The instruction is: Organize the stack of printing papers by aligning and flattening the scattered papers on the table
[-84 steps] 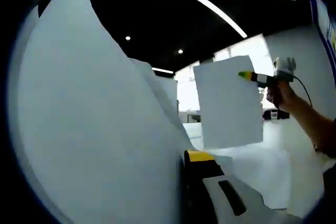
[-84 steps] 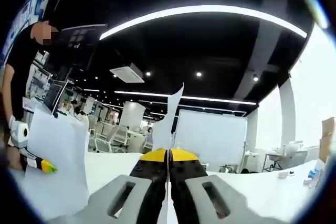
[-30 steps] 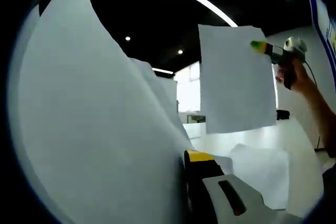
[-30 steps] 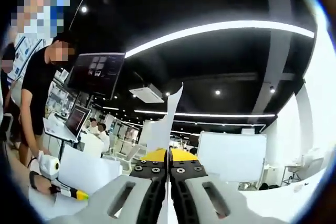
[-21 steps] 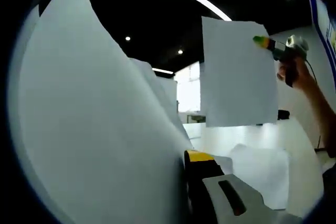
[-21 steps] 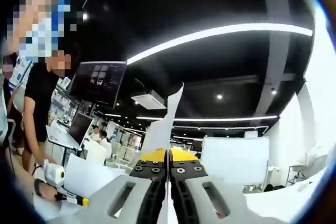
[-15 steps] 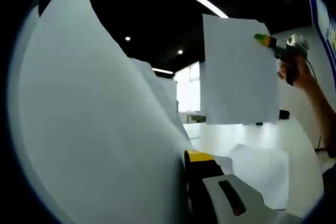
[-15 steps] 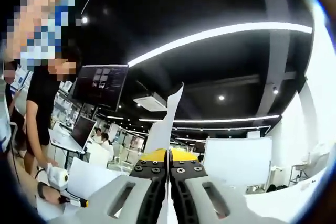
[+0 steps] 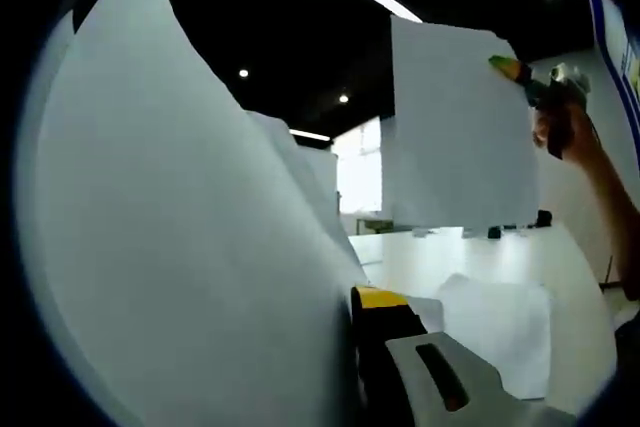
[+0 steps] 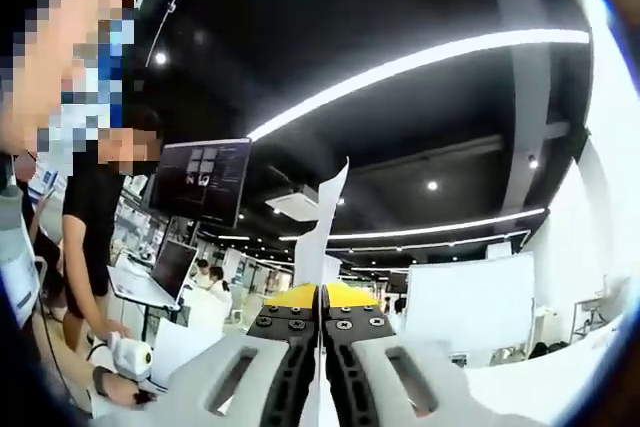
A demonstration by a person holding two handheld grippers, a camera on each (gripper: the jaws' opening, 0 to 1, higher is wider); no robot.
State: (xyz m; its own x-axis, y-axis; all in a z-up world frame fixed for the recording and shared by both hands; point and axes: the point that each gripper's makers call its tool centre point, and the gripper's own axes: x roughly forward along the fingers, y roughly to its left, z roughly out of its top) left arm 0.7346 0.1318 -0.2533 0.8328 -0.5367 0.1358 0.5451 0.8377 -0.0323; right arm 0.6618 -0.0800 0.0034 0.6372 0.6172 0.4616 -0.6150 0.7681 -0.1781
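Left claw point(image 9: 352, 299): jaws pinch a large white sheet point(image 9: 180, 247) that rises from the tips and covers the space to their left. Right claw point(image 10: 320, 294): jaws pressed together on the edge of a second sheet point(image 10: 318, 227), seen edge-on, standing straight up from the tips. In the left gripper view that claw point(image 9: 505, 66) holds this sheet point(image 9: 455, 127) aloft, upper right. More paper point(image 9: 500, 317) lies on the white table point(image 9: 420, 252) beyond the left claw.

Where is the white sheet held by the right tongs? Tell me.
In the left gripper view, the flat white paper sheet hangs upper right, pinched at its right edge by the right tongs, above the white table.
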